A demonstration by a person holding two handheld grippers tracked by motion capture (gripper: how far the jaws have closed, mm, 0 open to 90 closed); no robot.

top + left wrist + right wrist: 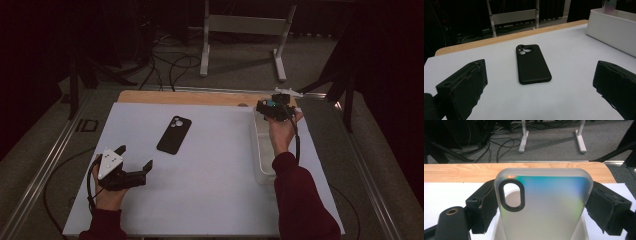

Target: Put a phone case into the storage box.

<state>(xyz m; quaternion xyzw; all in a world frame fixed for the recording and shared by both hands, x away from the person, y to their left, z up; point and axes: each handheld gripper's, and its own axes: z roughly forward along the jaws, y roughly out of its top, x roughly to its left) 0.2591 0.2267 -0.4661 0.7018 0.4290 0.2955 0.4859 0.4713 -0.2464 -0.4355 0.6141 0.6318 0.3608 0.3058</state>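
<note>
The translucent phone case stands upright between the jaws of the right hand-held gripper, pinched by its two long edges above the white bin at the counter's far right edge. The black phone lies face down near the counter's far middle, apart from the left hand-held gripper, whose jaws stand wide and empty before it. The smooth case looks likely to slip or twist if the squeeze loosens.

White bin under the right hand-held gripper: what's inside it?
The frosted phone case, clamped in the right hand-held gripper, hangs over the white bin. The case covers the bin's inside, so its contents cannot be seen.
</note>
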